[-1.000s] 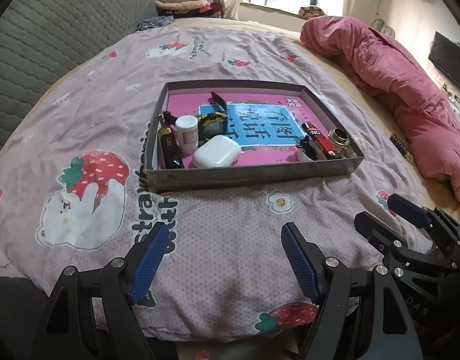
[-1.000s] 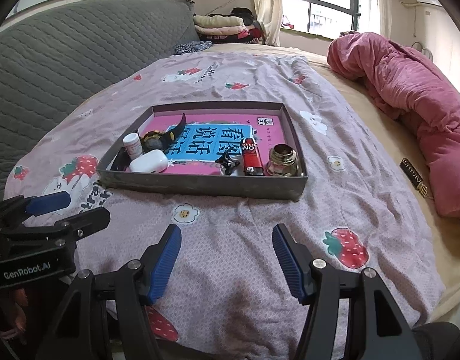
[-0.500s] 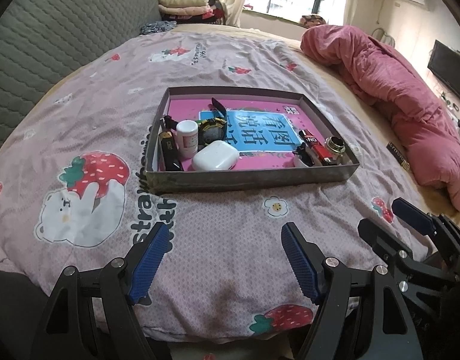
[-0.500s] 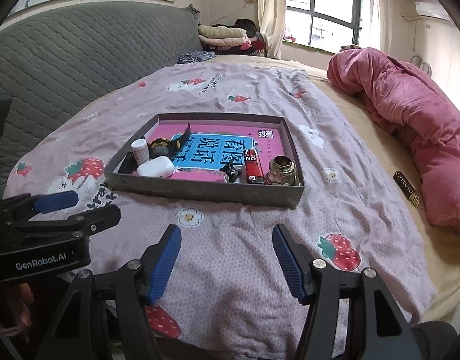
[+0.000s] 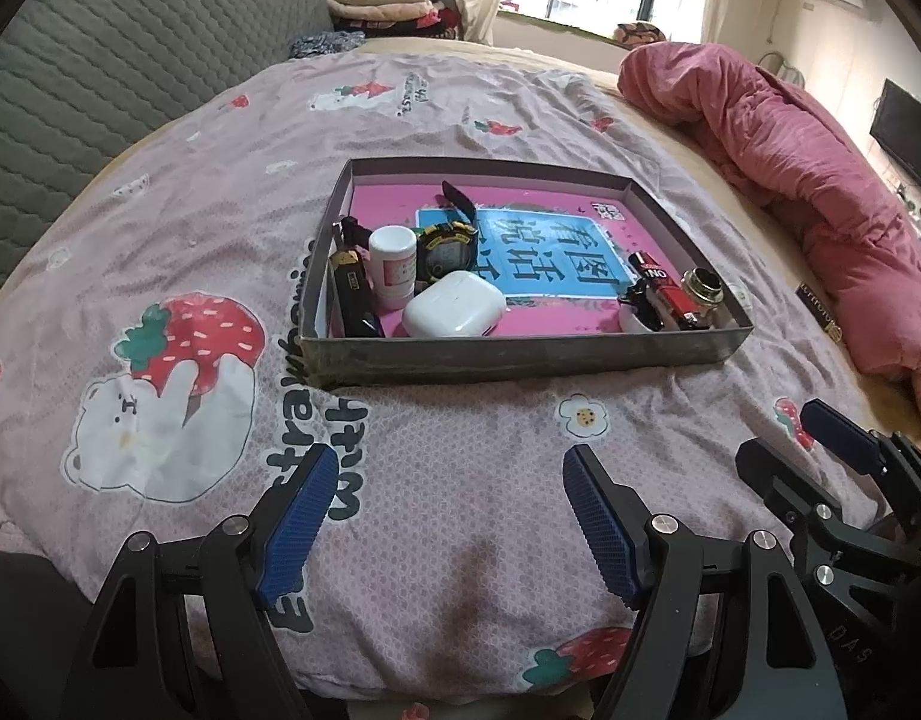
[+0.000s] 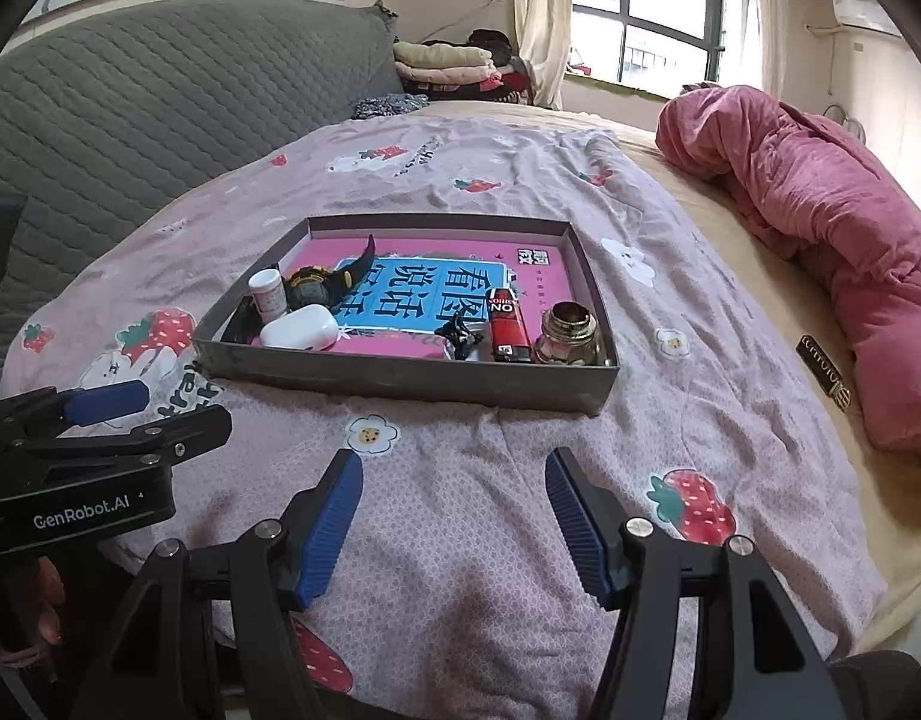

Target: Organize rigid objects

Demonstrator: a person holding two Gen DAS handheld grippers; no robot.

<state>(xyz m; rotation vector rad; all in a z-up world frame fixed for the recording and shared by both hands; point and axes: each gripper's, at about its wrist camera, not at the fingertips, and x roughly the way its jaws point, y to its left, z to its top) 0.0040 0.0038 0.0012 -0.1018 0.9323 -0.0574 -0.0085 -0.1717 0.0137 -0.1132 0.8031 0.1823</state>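
A shallow grey box (image 5: 520,357) (image 6: 400,381) with a pink and blue book inside lies on the bed. In it are a white earbud case (image 5: 454,304) (image 6: 298,328), a white pill bottle (image 5: 392,267) (image 6: 267,295), a black watch (image 5: 445,246) (image 6: 310,291), a black lighter (image 5: 352,294), a red lighter (image 5: 661,291) (image 6: 507,324), a small glass jar (image 5: 705,293) (image 6: 568,333) and a black clip (image 6: 458,330). My left gripper (image 5: 445,525) and right gripper (image 6: 454,525) are open and empty, held over the sheet short of the box's near wall.
The strawberry-print sheet (image 5: 178,360) covers the bed. A rolled pink duvet (image 5: 820,180) (image 6: 820,228) lies at the right. A small dark label strip (image 6: 823,372) lies beside it. A grey quilted headboard (image 6: 160,90) is at the left, folded clothes (image 6: 448,63) at the back.
Both grippers have drawn back and risen slightly, so the box sits a little farther and higher in view. Both stay open. Nothing in the box has moved.
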